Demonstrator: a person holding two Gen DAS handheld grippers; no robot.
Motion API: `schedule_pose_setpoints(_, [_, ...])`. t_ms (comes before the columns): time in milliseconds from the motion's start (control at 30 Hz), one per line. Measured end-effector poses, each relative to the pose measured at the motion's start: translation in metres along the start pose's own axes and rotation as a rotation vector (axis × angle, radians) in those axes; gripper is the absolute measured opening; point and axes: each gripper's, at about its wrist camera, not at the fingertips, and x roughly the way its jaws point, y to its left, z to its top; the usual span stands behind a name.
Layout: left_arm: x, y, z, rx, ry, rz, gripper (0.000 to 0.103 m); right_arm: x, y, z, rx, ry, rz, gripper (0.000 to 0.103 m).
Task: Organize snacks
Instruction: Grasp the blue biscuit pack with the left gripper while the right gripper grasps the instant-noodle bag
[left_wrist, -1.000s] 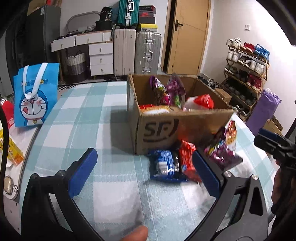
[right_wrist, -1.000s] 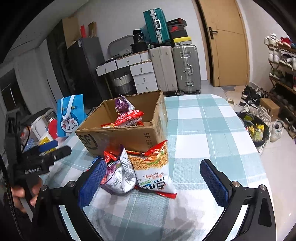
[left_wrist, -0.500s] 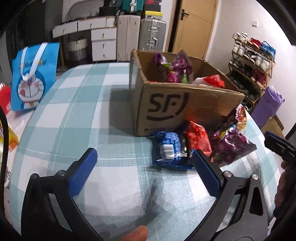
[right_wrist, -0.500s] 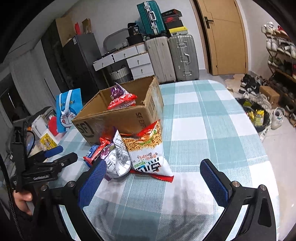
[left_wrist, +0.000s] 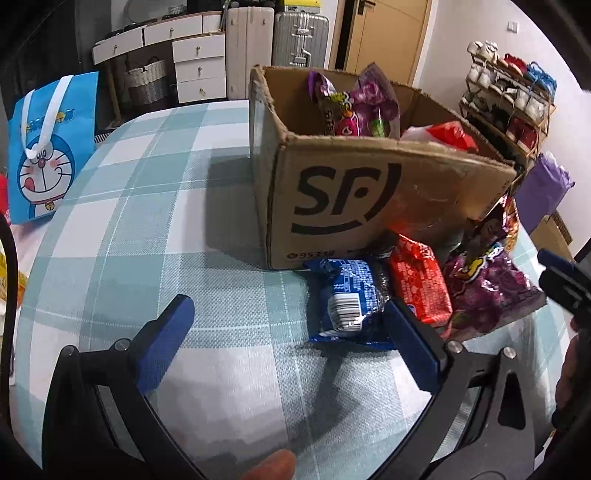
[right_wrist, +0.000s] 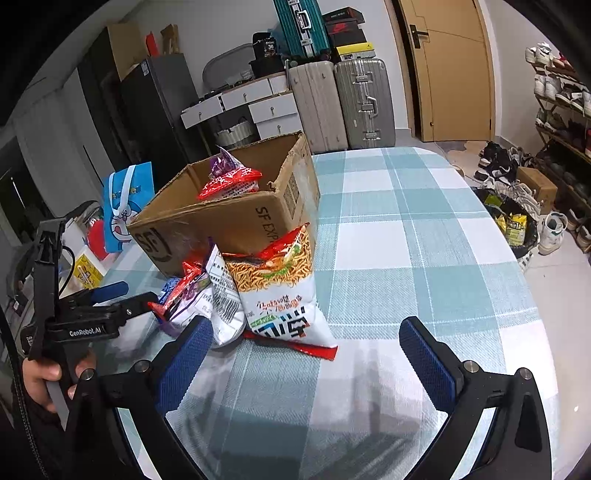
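A cardboard box (left_wrist: 343, 195) (right_wrist: 229, 221) stands on the checked table and holds purple and red snack bags (left_wrist: 354, 107). Loose packets lie in front of it: a blue packet (left_wrist: 347, 299), a red packet (left_wrist: 419, 284) and a purple bag (left_wrist: 487, 280). In the right wrist view a white noodle bag (right_wrist: 284, 291) leans on the box beside a white-backed bag (right_wrist: 221, 295). My left gripper (left_wrist: 284, 325) is open, its right finger just over the blue packet's edge. My right gripper (right_wrist: 306, 350) is open, just short of the noodle bag.
A blue cartoon tote bag (left_wrist: 44, 147) stands at the table's left edge. Suitcases (right_wrist: 340, 103), drawers and a shoe rack (left_wrist: 509, 99) lie beyond the table. The checked tablecloth (right_wrist: 424, 229) stretches right of the box.
Both grippers have moved forward and lower, closer to the loose packets in front of the box. Both stay open.
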Motion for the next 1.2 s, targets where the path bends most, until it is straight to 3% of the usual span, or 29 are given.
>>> schedule_pose_setpoints(333, [0.022,0.003,0.006,-0.011,0.05,-0.069,0.102,0.032,-0.003,0.015,-0.045,0.05,-0.023,0.103])
schedule_pose_setpoints(500, [0.03,0.002,0.01,0.006,0.056,-0.067,0.102,0.05,0.0,0.015,-0.067,0.098,-0.005,0.103])
schedule_pose_setpoints(800, [0.038,0.028,0.01,-0.065,0.053,-0.066,0.103,0.062,0.002,0.011,-0.076,0.113,-0.021,0.103])
schedule_pose_setpoints(1200, [0.033,0.014,0.007,0.019,0.052,-0.055,0.102,0.064,-0.001,0.009,-0.075,0.115,-0.021,0.103])
